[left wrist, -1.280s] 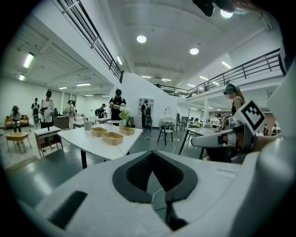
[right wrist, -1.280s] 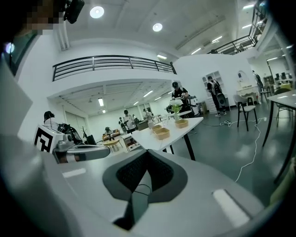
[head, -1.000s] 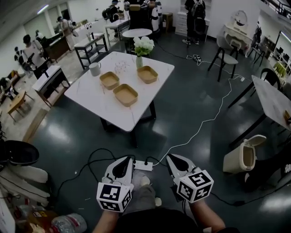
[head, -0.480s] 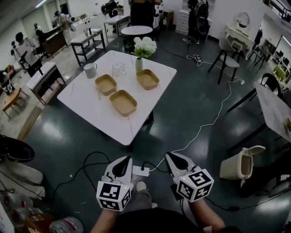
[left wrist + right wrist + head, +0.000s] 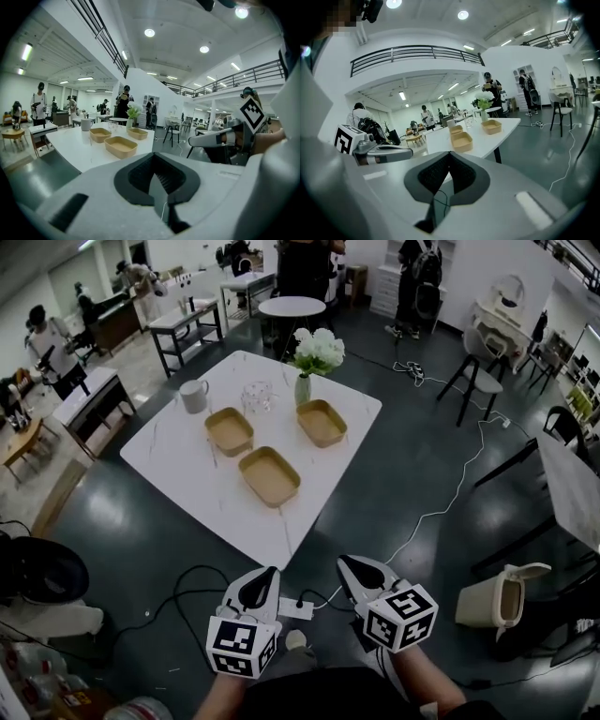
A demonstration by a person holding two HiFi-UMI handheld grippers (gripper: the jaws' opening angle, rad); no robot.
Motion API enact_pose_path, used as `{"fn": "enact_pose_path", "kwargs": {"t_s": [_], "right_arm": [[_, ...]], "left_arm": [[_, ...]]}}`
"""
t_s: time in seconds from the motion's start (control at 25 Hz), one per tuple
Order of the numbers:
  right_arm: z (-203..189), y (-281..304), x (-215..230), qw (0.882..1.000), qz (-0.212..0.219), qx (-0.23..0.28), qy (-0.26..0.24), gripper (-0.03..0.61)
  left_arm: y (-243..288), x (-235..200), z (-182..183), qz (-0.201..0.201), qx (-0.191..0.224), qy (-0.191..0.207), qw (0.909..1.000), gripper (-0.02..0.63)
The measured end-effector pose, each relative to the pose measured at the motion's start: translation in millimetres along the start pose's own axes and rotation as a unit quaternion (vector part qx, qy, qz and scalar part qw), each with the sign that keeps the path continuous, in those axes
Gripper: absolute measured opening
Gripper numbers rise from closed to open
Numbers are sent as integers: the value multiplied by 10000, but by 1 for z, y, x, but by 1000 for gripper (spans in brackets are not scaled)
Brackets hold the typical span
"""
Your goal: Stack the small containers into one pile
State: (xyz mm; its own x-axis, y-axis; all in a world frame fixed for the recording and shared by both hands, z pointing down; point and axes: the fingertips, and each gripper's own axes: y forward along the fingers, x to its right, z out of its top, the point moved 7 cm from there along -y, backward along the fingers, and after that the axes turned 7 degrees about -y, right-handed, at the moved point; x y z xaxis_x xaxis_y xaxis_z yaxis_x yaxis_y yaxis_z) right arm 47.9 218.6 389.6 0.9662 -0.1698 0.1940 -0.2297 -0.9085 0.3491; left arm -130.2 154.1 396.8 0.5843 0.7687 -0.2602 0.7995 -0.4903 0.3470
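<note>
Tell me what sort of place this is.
Probably a large open hall furnished like a showroom: scattered furniture such as the white table and a dressing table, a mezzanine railing overhead, loose cable across the dark floor.

1. the left container [image 5: 229,431] was a small, shallow brown tray with round corners. it sat flat on the white table [image 5: 178,451], open on top, with nothing inside.
2. the near container [image 5: 269,476] looked the same. it sat closest to the table's front edge, near the left container but not touching it.
3. the right container [image 5: 322,423] looked the same too. it sat apart from the other two.
4. none of them was on top of another.
</note>
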Motion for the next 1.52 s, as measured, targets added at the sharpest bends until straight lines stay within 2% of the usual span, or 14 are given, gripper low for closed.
{"fn": "enact_pose_path", "kwargs": {"t_s": [0.2, 0.36, 0.88, 1.24, 1.52], "right_arm": [[9, 28, 2, 9998, -220, 36, -15, -3], [16, 37, 13, 9991, -423, -5, -85, -3], [40, 83, 38, 9984, -471, 15, -312, -2], [69, 127, 91, 9983, -419, 34, -395, -2], [95, 160, 155, 9984, -384, -99, -392, -3]], "left_arm": [[8, -23, 8, -67, -67, 81, 9999, -5], [13, -33, 10, -35, -36, -3, 10000, -5], [38, -54, 22, 117, 91, -127, 9998, -5], [101, -63, 52, 206, 149, -137, 9996, -6], [169, -55, 84, 194, 15, -6, 9998, -6]]}}
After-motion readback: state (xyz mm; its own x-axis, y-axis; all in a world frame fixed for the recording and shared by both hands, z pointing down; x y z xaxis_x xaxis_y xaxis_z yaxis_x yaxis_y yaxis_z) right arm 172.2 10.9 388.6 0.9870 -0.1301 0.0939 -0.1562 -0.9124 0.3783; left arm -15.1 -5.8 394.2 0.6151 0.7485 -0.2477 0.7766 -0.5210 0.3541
